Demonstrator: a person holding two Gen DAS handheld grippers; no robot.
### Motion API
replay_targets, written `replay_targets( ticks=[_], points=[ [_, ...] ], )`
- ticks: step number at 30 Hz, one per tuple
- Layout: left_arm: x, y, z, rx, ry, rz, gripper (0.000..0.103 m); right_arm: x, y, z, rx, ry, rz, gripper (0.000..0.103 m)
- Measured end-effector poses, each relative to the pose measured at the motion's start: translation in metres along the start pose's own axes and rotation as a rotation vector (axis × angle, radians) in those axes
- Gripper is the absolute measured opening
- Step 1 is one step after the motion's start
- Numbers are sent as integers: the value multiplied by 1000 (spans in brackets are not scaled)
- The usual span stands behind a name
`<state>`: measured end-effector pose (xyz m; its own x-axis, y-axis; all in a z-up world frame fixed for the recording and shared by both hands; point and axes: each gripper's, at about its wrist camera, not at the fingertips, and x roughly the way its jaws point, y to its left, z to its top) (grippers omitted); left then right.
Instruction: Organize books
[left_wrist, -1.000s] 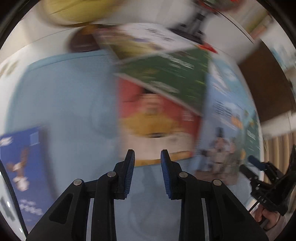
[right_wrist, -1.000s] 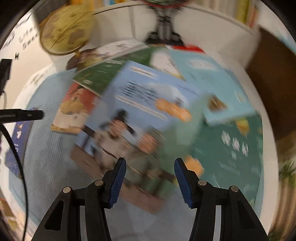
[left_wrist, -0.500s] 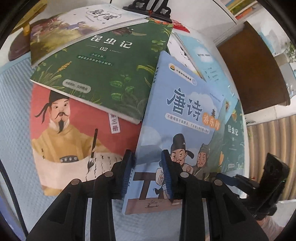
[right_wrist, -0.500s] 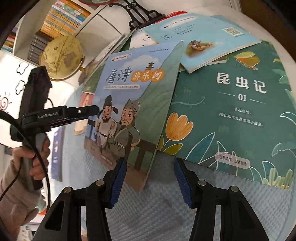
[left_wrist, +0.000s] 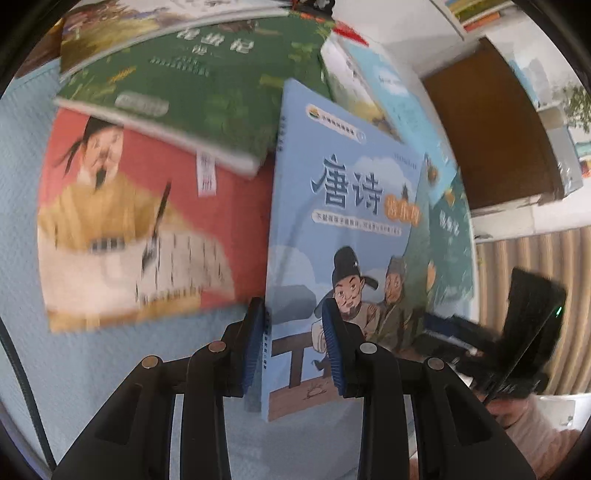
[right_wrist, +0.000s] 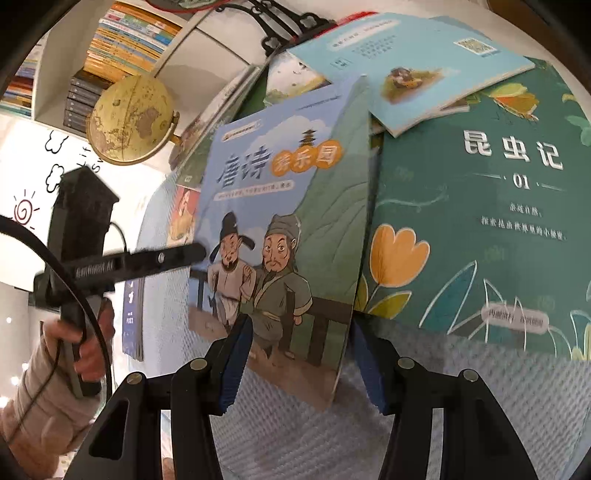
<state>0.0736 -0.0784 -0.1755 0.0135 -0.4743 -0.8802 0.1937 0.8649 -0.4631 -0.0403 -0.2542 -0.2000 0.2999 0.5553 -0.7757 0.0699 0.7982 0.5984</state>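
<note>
A light blue picture book (left_wrist: 351, 221) with two cartoon men on its cover lies on top of a spread of books. My left gripper (left_wrist: 293, 347) is open and straddles its spine edge near the bottom corner, one pad off the book and one over the cover. In the right wrist view, that gripper's finger (right_wrist: 177, 258) reaches the same book (right_wrist: 288, 206) from the left. My right gripper (right_wrist: 299, 354) is open around the book's near right corner, its pads not pressing. A red book (left_wrist: 147, 221), a dark green one (left_wrist: 203, 85) and a teal one (right_wrist: 480, 221) lie partly under it.
All the books rest on a pale blue mat (right_wrist: 443, 406). A thin sky-blue book (right_wrist: 424, 62) overlaps the teal one. A dark blue book (right_wrist: 133, 317) lies at the mat's left edge. A globe (right_wrist: 129, 118) and a filled bookshelf (right_wrist: 129, 37) stand behind.
My left gripper has swung right and down from the bare mat onto the blue book's spine edge. My right gripper came down to the book's near corner, then held still.
</note>
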Motion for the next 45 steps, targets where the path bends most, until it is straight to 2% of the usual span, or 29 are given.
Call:
replay_targets(
  ticks=[3,6,9,18,21,23,24,25,32,35,40,43,45],
  points=[
    [5,3,-16,-1,26,-24,28,-3,-5,-8,-19,55,33,53],
    [4,9,-20,-13,20,-57,28,-4,-21,-9,20,66,87,46],
    [5,22,-15,-43,29,-126,26,0,-32,-1,39,67,151,39],
    [6,48,-10,-107,31,-249,23,6,-31,18,2,80,201,39],
    [5,47,-10,-101,30,-241,24,7,-28,20,-16,72,190,39],
    [8,42,-8,-98,29,-229,24,7,-27,20,-33,62,152,33],
    [8,39,-7,-96,26,-219,24,8,-25,21,-47,57,121,23],
    [7,38,-7,-94,22,-211,24,8,-23,22,-56,53,103,23],
    [5,29,-11,-78,-8,-146,25,6,-19,25,-25,75,59,22],
    [5,32,-12,-92,-11,-158,24,5,-22,27,14,93,59,22],
    [7,31,-8,-118,-14,-189,23,7,-25,26,41,69,64,22],
    [7,21,-6,-82,-19,-146,24,6,-28,26,72,66,62,20],
    [5,15,-5,-66,-22,-107,24,4,-23,24,53,56,30,20]
  ],
)
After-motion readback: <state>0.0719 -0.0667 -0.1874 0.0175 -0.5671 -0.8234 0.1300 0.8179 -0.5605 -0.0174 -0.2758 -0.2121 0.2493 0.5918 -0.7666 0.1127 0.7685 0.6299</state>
